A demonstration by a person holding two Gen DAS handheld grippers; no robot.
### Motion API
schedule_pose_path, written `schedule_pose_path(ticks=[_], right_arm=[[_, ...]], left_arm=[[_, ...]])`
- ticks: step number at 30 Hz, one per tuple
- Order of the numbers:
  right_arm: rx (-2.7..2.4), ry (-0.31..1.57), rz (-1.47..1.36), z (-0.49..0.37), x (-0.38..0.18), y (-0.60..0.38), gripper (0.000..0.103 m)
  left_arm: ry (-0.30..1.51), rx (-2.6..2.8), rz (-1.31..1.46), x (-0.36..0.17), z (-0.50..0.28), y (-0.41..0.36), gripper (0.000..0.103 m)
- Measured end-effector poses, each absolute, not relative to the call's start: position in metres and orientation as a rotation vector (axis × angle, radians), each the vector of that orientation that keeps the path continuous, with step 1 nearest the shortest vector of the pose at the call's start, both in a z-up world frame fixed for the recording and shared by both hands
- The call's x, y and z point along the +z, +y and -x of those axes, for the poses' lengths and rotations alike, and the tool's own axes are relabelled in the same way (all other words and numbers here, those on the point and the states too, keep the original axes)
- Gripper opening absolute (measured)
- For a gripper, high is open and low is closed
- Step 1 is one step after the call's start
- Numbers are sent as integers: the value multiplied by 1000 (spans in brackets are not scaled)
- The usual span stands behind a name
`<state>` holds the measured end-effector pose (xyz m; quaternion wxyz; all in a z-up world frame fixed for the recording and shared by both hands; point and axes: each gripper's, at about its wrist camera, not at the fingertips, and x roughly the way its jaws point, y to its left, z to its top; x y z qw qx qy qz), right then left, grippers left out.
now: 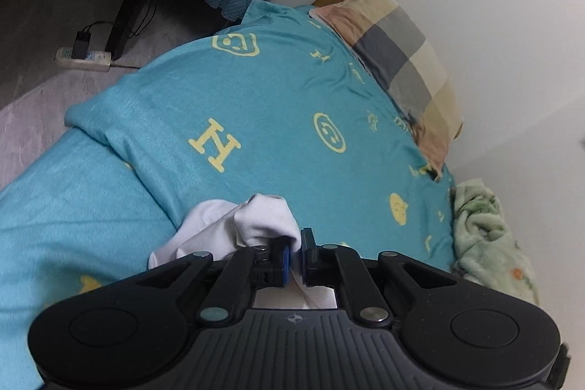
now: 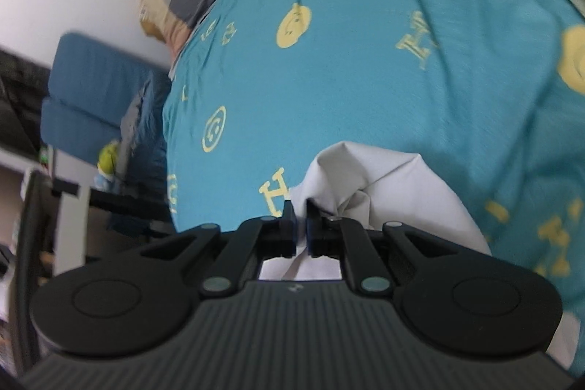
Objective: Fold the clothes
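Observation:
A white garment [image 1: 234, 225] hangs bunched over the teal bed cover [image 1: 263, 105]. My left gripper [image 1: 296, 245] is shut on a fold of it, with cloth pinched between the blue pads and more cloth spilling to the left. In the right wrist view the same white garment [image 2: 384, 185] bulges up to the right of the fingers. My right gripper [image 2: 300, 225] is shut on its edge, and the cloth runs down between the jaws. The rest of the garment is hidden below both grippers.
The bed cover [image 2: 365, 68] has yellow letters and smiley faces. A checked pillow [image 1: 402, 61] lies against the white wall, and a green blanket [image 1: 486, 229] is at the bed's right. A power strip [image 1: 84, 55] lies on the floor at left. A blue chair [image 2: 91, 90] stands beside the bed.

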<state>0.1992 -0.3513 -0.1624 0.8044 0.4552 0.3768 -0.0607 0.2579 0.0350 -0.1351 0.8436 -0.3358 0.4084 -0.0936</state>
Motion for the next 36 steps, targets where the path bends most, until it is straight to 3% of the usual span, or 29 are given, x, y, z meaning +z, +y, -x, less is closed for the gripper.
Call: schedule_pose_path(ticks=[6, 8, 10, 11, 16, 25, 36], right_arm=[[-101, 817, -818, -205, -159, -337, 14], [-68, 782, -746, -201, -149, -331, 31], [-37, 735, -679, -197, -139, -324, 63], [-19, 718, -647, -196, -136, -320, 66], [18, 712, -479, -201, -132, -302, 66], [4, 823, -372, -214, -160, -294, 64], [-11, 813, -333, -185, -135, -287, 65]], left_arm=[[847, -227, 554, -136, -259, 25, 12], [833, -250, 507, -130, -254, 22, 20], [805, -270, 435, -125, -248, 17, 47], [788, -268, 372, -121, -244, 12, 52], [773, -261, 179, -121, -237, -8, 59], [841, -247, 70, -143, -241, -21, 59], [828, -297, 23, -122, -209, -30, 59]])
